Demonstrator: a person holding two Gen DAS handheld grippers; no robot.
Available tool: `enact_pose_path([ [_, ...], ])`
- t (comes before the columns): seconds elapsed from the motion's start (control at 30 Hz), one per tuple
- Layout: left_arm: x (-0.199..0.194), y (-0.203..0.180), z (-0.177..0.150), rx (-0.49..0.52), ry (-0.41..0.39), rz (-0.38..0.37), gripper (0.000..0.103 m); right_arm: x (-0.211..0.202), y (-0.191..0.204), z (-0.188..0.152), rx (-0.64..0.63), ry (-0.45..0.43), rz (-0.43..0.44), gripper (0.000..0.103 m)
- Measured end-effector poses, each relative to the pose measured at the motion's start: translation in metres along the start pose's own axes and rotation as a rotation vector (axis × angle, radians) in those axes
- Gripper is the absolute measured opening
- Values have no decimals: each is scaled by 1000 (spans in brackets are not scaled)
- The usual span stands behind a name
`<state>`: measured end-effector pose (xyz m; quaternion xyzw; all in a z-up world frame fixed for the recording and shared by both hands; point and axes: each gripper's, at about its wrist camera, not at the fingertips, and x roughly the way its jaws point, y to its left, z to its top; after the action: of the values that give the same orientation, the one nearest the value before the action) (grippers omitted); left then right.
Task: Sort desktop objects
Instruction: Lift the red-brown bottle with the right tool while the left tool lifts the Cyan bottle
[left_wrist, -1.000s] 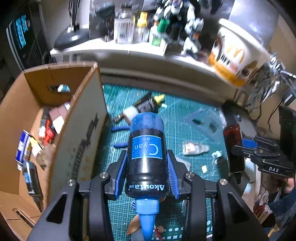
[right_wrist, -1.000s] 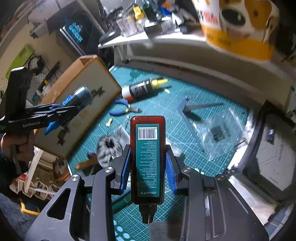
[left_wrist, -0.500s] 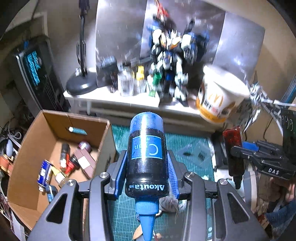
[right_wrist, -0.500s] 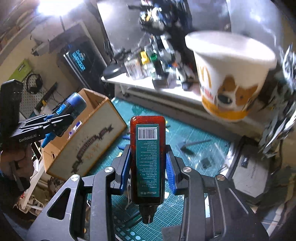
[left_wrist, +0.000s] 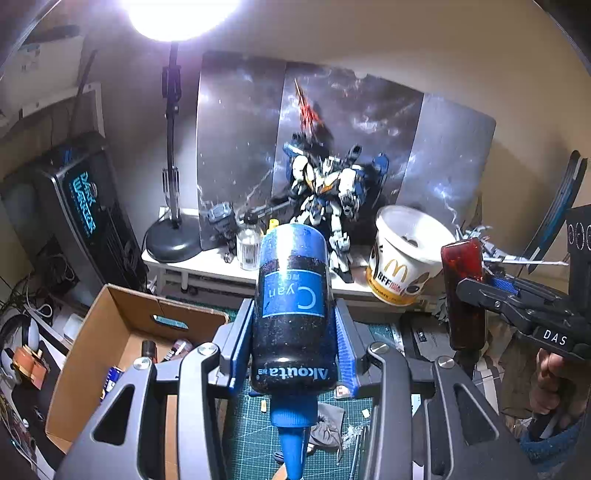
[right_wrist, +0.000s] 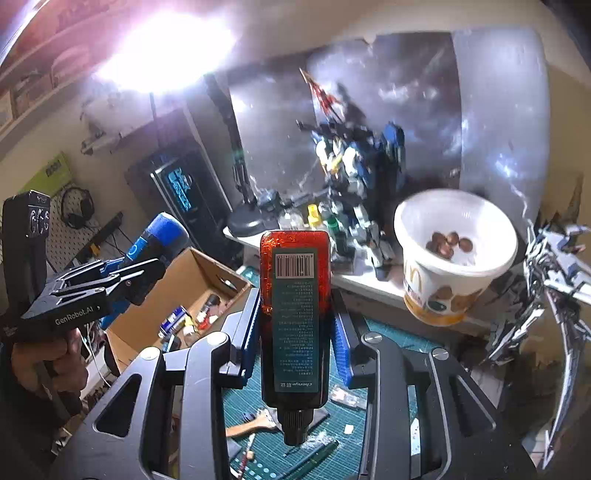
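My left gripper (left_wrist: 293, 332) is shut on a blue-capped Cyan ink bottle (left_wrist: 293, 295), nozzle pointing back at the camera, held high over the green cutting mat (left_wrist: 255, 435). My right gripper (right_wrist: 295, 325) is shut on a dark red rectangular bottle (right_wrist: 294, 295) with a teal label and barcode. In the left wrist view the red bottle (left_wrist: 463, 291) hangs at the right in the other gripper. The right wrist view shows the cyan bottle (right_wrist: 159, 240) at the left. An open cardboard box (left_wrist: 125, 332) holding several small bottles sits lower left.
A white shelf (left_wrist: 214, 262) behind the mat carries a lamp base (left_wrist: 171, 243), small jars, a robot model (left_wrist: 325, 195) and a paper bucket (left_wrist: 406, 258) with brown pieces inside. Scraps, a brush (right_wrist: 251, 428) and tools lie on the mat. A black speaker (left_wrist: 85, 218) stands left.
Both grippers have risen and tilted upward with their bottles; the mat has dropped to the bottom of view, and the wall, lamp and backdrop now fill the frames.
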<state>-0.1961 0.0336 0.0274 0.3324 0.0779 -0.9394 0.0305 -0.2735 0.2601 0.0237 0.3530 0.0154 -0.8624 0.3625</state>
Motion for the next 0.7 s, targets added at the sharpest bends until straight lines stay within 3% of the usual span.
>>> enact_pose_path([
  [0.33,-8,19,-2,-12,8,13,40,2,18,3,-5,10,-1,32],
  [0.7,6,89,-9,7,63,-66,40,41,64,-5,41,53,-70,32],
])
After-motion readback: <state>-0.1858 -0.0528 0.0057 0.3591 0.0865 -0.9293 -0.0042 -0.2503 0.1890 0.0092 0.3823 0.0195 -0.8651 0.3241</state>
